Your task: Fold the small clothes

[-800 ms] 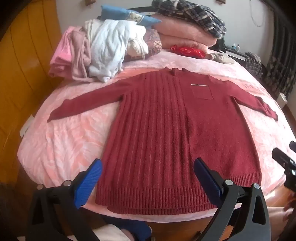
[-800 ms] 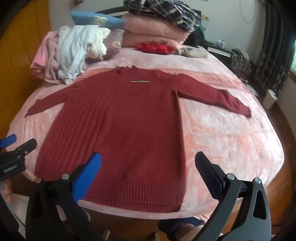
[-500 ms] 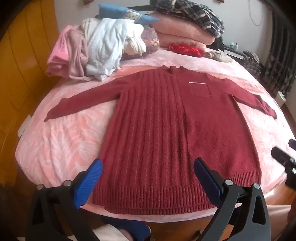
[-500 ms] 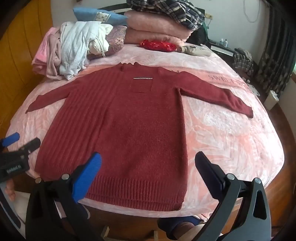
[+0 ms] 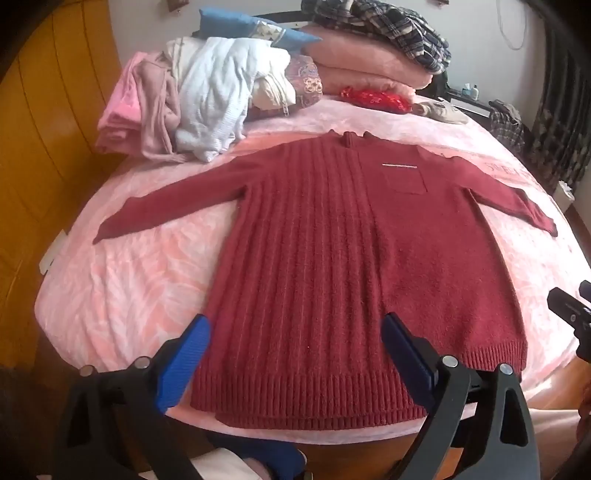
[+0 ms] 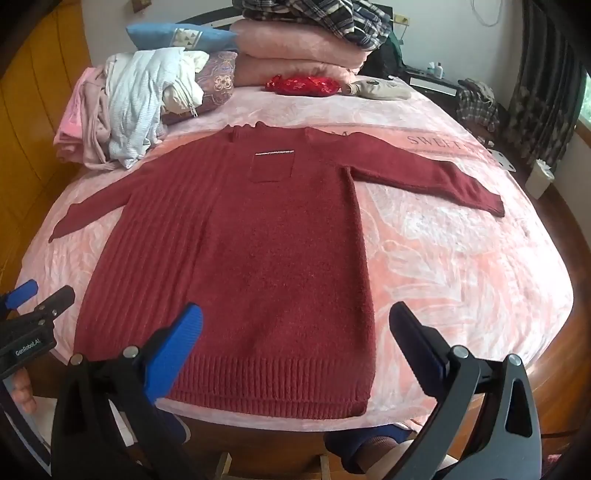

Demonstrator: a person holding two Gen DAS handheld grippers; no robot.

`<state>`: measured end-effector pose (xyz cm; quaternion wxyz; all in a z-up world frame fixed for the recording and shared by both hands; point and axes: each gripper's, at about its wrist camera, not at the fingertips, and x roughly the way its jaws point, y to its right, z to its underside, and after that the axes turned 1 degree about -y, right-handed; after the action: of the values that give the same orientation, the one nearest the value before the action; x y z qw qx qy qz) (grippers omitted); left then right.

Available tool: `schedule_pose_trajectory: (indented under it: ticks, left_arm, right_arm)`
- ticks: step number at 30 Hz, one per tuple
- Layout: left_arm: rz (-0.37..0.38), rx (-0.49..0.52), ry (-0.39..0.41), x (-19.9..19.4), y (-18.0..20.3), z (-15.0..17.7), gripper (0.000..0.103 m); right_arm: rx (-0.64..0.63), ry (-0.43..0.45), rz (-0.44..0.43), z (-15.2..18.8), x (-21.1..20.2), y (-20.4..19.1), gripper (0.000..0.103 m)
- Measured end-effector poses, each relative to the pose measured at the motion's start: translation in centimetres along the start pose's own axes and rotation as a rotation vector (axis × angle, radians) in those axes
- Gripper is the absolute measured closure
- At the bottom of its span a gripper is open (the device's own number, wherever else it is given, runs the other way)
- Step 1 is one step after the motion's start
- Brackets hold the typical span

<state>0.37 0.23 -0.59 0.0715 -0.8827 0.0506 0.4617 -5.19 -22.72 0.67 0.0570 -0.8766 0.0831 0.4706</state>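
Observation:
A dark red knit sweater (image 5: 343,258) lies flat and face up on the pink bedspread (image 5: 122,280), sleeves spread to both sides, hem toward me. It also shows in the right wrist view (image 6: 251,251). My left gripper (image 5: 295,332) is open and empty, held above the hem's left part. My right gripper (image 6: 295,321) is open and empty above the hem's right part. The left gripper shows at the left edge of the right wrist view (image 6: 29,325), and the right gripper at the right edge of the left wrist view (image 5: 572,317).
A pile of unfolded clothes (image 5: 192,107) lies at the bed's far left. Folded pink blankets (image 5: 365,70) with a plaid garment, a blue pillow (image 5: 251,29) and a red item (image 5: 376,98) sit at the far end. A yellow wooden wall (image 5: 44,122) stands on the left.
Both grippers have moved slightly forward and up over the bed; the sweater appears lower and fuller in both views. The sweater has not moved. Both grippers stay open.

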Motion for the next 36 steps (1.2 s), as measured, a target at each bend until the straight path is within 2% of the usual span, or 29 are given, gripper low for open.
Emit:
schedule_pose_trajectory:
  ticks: [9,36]
  left_arm:
    - [0.017,0.042,-0.007,0.0,0.4,0.2,0.004]
    - [0.018,0.004,0.007,-0.1,0.1,0.4,0.004]
  right_arm:
    - [0.022,-0.035,-0.010,0.3,0.8,0.6,0.003]
    - [0.011,-0.053,-0.010,0.8,1.4,0.8,0.003]
